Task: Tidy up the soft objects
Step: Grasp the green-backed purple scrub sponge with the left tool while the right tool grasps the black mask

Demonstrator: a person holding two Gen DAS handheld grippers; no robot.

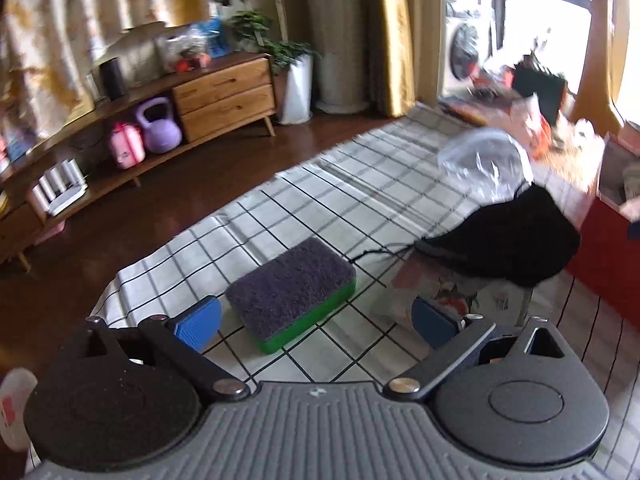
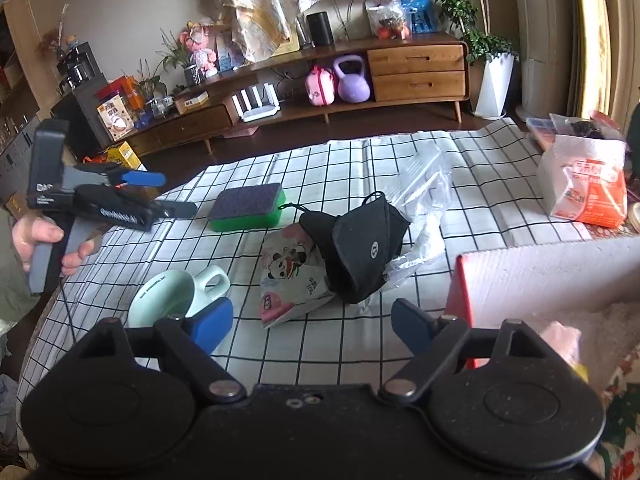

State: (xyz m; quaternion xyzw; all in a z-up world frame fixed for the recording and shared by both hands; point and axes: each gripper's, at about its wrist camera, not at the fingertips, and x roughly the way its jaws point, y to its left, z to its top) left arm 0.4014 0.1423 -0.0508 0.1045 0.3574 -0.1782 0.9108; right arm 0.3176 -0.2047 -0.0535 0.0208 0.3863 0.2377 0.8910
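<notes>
A green sponge with a dark scouring top (image 1: 292,290) lies on the checked cloth, just ahead of my open, empty left gripper (image 1: 316,322). It also shows in the right wrist view (image 2: 248,206). A black face mask (image 2: 358,240) lies on a white panda-print mask (image 2: 294,280) mid-table; the black mask also shows in the left wrist view (image 1: 508,234). My right gripper (image 2: 312,326) is open and empty, hovering just in front of the masks. The left gripper (image 2: 160,196) appears in the right wrist view at the left, held above the table near the sponge.
A pale green mug (image 2: 176,296) lies beside my right gripper's left finger. Clear plastic wrap (image 2: 424,200) lies behind the masks. A red-and-white box (image 2: 532,276) stands at right, a tissue pack (image 2: 584,184) behind it. The checked cloth (image 2: 360,168) ends near a wooden sideboard (image 2: 416,68).
</notes>
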